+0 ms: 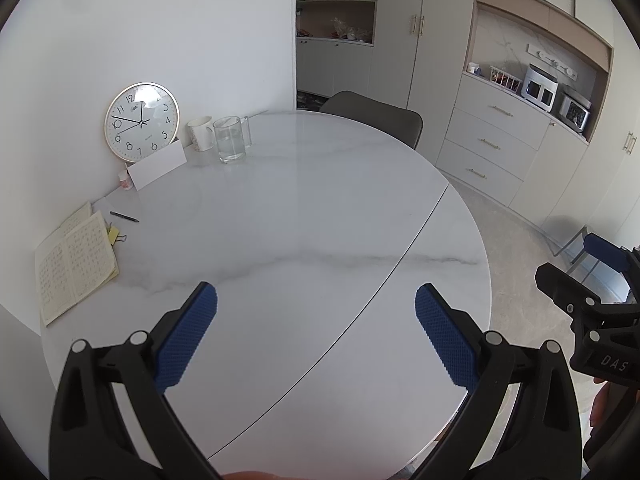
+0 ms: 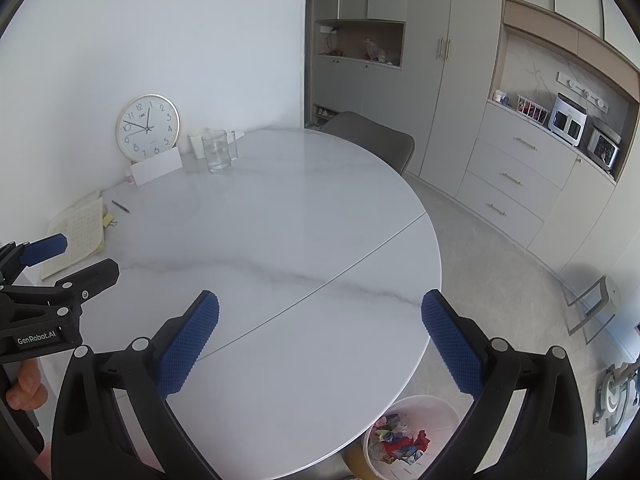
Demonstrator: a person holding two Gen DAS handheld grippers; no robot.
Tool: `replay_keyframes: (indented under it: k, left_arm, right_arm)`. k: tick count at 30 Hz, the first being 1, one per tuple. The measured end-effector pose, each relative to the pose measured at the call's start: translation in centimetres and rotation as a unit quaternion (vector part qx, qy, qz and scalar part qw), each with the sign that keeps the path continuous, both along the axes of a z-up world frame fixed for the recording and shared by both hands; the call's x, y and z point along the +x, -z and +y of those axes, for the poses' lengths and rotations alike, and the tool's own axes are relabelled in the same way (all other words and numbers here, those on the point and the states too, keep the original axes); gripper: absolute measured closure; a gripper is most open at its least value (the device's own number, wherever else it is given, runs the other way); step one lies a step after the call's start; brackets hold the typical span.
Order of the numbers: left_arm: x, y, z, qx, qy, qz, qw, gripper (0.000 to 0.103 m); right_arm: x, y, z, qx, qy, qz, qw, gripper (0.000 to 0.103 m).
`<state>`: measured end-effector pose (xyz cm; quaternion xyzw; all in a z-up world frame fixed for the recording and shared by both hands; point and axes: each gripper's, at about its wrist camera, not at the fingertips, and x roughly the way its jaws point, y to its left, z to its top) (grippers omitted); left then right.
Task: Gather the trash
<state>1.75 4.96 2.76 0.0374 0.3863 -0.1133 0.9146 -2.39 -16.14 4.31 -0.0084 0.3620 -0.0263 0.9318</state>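
Left gripper [image 1: 316, 304] jaws wide open, nothing between them, hovering over the near part of the white marble worktop [image 1: 304, 208]. Right gripper [image 2: 320, 310] same: jaws spread wide, empty, over the worktop's near edge. Trash [image 2: 400, 440], a heap of coloured scraps, sits in the white bin [image 2: 420, 404] on the floor, below the right jaws and just past the worktop rim. Far ahead-left of both jaws: clock [image 1: 142, 126] leaning on the wall, white card [image 1: 158, 168], mug [image 1: 201, 132], glass jug [image 1: 230, 138], pen [image 1: 125, 217], open notebook [image 1: 74, 264]. Grey chair [image 1: 374, 114] beyond the worktop's far edge.
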Motion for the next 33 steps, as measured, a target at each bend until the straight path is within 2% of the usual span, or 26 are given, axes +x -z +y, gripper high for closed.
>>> replay_keyframes:
  k: [33]
  left_arm:
    - [0.74,1.00,-0.13,0.005,0.001,0.015,0.9999,0.008]
  right_arm:
    - [0.32,0.54,-0.43,0.004,0.002,0.007,1.000,0.002]
